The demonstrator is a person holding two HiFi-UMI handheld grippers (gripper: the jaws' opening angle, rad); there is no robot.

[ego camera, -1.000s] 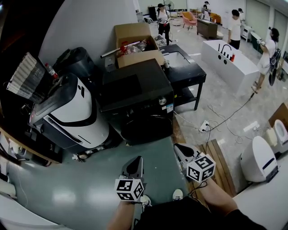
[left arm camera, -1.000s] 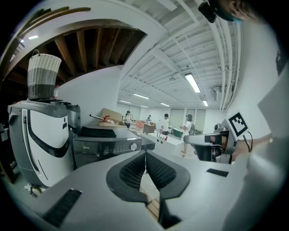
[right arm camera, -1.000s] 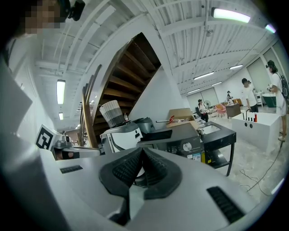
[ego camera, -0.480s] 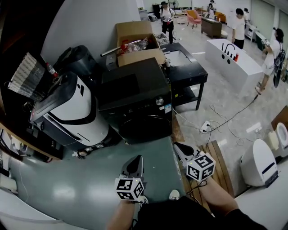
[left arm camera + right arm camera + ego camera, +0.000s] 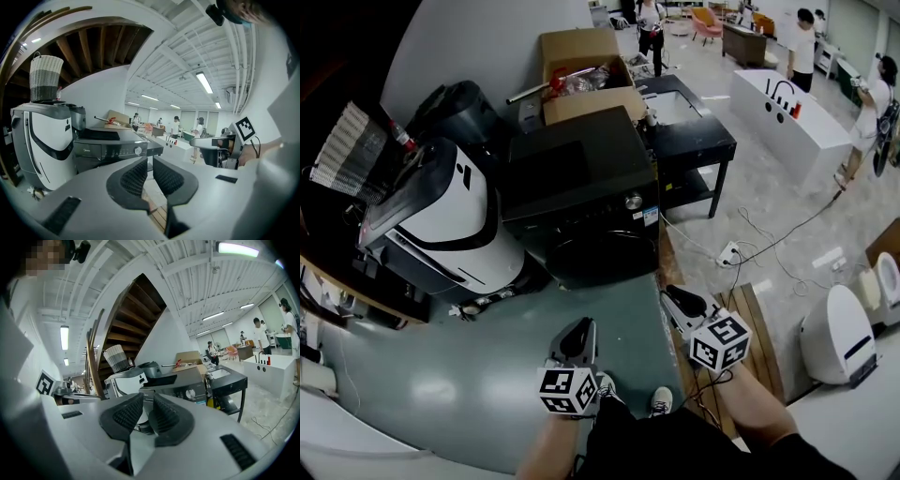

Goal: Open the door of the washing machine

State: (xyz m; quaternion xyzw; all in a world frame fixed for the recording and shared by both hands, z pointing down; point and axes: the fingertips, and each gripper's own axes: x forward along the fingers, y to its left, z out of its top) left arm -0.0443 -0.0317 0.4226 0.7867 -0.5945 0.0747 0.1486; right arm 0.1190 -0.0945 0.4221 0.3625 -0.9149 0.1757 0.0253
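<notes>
Black metal covers the washer (image 5: 581, 183), which stands in the middle of the head view just beyond the green floor (image 5: 487, 375), with its front turned toward the person. Its round door (image 5: 602, 255) lies flush in that front, shut, below a control strip with a silver knob (image 5: 633, 200) at the right end. Neither gripper touches the washer; both point at it from well short of the door.

The left gripper (image 5: 579, 328) hangs near, slightly left of the door, its jaws together with nothing between the pads. The right gripper (image 5: 675, 296) is beside it on the right, above the line where the green floor meets wooden slats (image 5: 750, 323). Its jaws have just been opening and now stand a little apart, holding nothing.

Just left of the washer stands a white machine (image 5: 450, 225) with a black stripe, and a woven basket (image 5: 342, 150) is at its left. An open cardboard box (image 5: 581, 75) sits right behind the washer, on the far side. A black table (image 5: 694, 141) stands just beside the washer on the right.

Farther right on the pale floor lie cables and a power strip (image 5: 729, 253). A white counter (image 5: 797, 122) is at the far right with people standing around it. A white rounded unit (image 5: 839, 333) sits near, at the right edge.
</notes>
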